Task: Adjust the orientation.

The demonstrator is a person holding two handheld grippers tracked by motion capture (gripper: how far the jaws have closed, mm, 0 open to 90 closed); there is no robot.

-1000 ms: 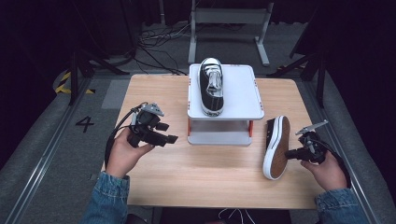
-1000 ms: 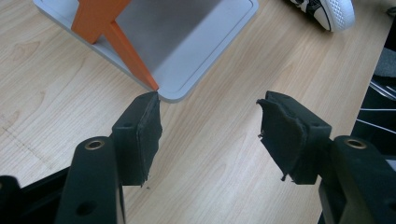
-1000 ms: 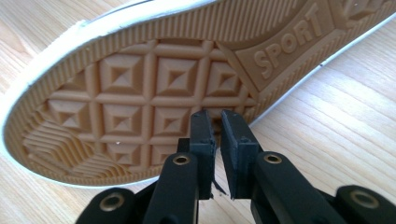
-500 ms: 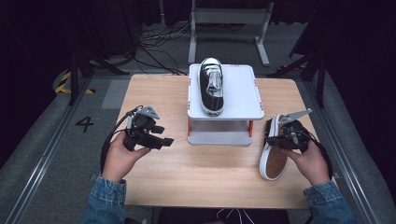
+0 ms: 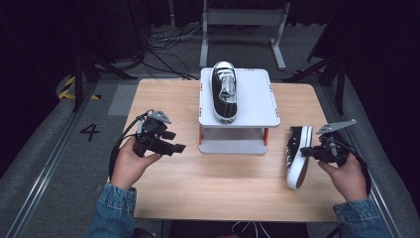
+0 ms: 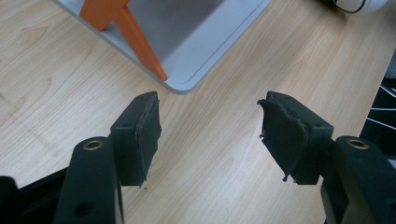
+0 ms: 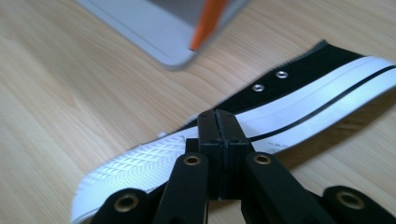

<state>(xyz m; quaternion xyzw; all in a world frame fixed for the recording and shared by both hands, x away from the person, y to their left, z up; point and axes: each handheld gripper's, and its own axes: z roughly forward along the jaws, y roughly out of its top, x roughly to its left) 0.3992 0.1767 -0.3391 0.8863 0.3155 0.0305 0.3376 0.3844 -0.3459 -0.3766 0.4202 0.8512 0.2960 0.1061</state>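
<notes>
**A:** What's left of the stand?

**B:** On a wooden table (image 5: 223, 193), the left gripper (image 5: 176, 141) hovers just left of a white two-tier stand (image 5: 257, 99), held in the person's left hand (image 5: 130, 163). Its jaws stand wide apart with nothing between them. In the left gripper view only bare wood lies between the pads (image 6: 140, 135), and a corner of the stand's lower shelf sits beyond. My guess is that it waits there, open, ready to steady something if needed.

**A:** And on the stand itself?

**B:** One black-and-white sneaker (image 5: 225, 91) lies flat on the top shelf, toward its left half, toe pointing away from the person. That leaves the right half bare, probably room for its partner.

**A:** Where's the partner?

**B:** The loose sneaker (image 5: 296, 158) is just right of the stand, down on the table near the stand's front corner. It is tipped onto its side rather than resting on its sole, with the white sole rim toward the person.

**A:** What keeps it tipped?

**B:** Likely the right gripper (image 5: 304, 151), which meets it from the side farther from the stand. Its jaws have just been closing and now sit pressed together. In the right gripper view they cover the join of sole and canvas, so I cannot tell whether any canvas is pinched between them
</notes>
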